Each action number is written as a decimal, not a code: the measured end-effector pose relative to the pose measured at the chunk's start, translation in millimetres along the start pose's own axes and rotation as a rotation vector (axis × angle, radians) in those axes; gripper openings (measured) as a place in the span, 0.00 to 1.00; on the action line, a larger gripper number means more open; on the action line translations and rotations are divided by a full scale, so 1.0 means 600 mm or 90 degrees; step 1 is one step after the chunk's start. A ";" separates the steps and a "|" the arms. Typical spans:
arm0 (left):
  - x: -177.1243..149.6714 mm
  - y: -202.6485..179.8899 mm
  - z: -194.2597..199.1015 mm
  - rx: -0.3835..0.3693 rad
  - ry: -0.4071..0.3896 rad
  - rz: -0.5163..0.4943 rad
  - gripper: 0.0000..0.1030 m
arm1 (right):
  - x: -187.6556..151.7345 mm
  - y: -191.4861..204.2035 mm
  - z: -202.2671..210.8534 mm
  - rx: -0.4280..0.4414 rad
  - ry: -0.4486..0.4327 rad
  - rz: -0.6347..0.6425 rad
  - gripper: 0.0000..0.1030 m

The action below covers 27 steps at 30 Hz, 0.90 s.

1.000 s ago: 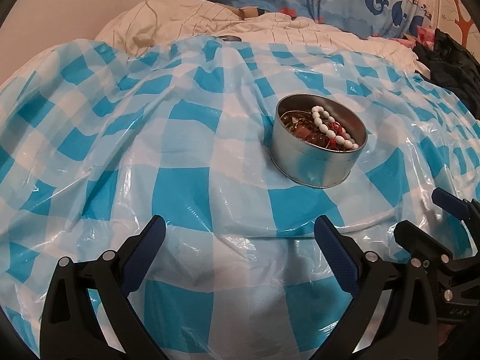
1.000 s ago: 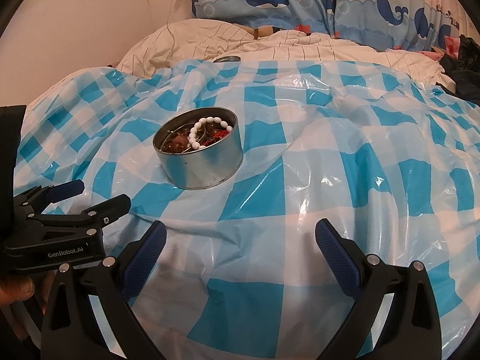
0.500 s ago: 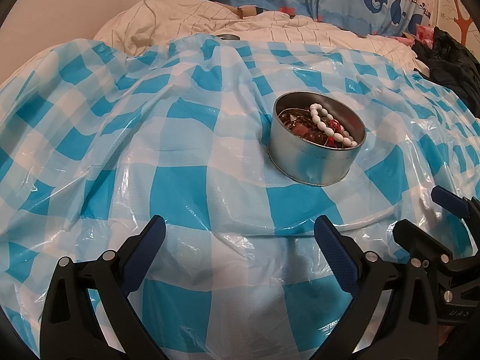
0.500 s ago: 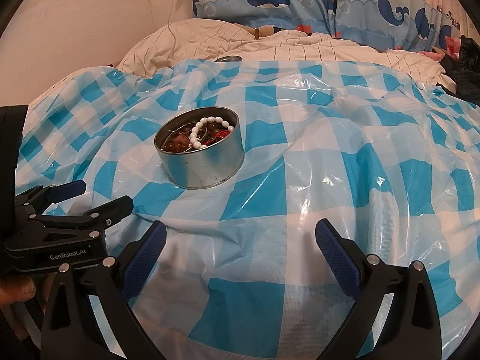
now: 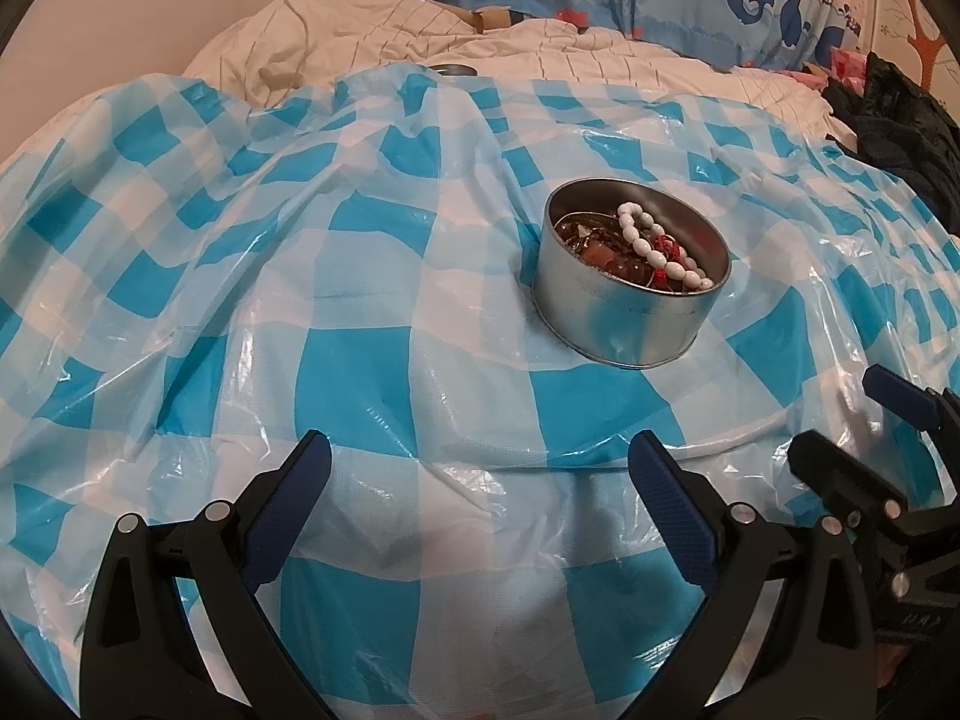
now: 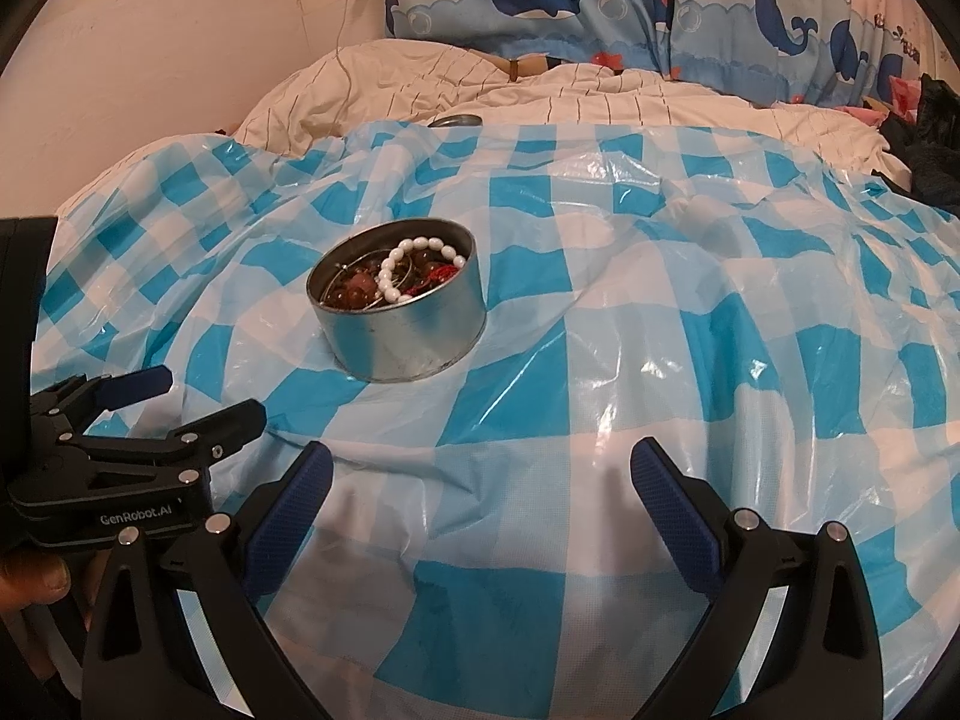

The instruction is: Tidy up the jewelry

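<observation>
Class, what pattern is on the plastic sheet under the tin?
Blue-and-white checks on the plastic sheet, clearest in the right wrist view.

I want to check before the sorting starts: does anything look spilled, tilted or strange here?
Nothing is spilled. The round metal tin stands upright on the wrinkled checked plastic sheet, with all jewelry inside. Only the white bead bracelet rides high, its end resting on the tin's rim. Both claws are open and empty.
</observation>
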State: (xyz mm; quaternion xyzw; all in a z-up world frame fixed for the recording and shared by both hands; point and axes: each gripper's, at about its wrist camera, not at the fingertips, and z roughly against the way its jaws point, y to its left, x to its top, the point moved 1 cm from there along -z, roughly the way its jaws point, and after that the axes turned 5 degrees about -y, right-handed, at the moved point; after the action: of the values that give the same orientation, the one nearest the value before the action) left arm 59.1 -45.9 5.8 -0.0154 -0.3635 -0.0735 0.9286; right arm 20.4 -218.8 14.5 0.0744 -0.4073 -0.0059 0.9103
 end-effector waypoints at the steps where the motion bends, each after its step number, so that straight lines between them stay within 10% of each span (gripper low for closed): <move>1: -0.001 0.002 -0.001 -0.002 0.003 0.003 0.92 | 0.002 0.000 -0.001 -0.001 -0.002 -0.001 0.93; 27: -0.008 0.038 0.002 -0.083 -0.009 0.111 0.90 | -0.003 -0.006 -0.009 0.010 0.016 0.002 0.93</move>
State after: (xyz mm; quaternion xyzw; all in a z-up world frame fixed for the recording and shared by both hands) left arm 58.3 -22.8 4.2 -0.1079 -0.3615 -0.0162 0.9260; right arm 23.3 -221.5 9.1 0.0811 -0.3960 -0.0003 0.9147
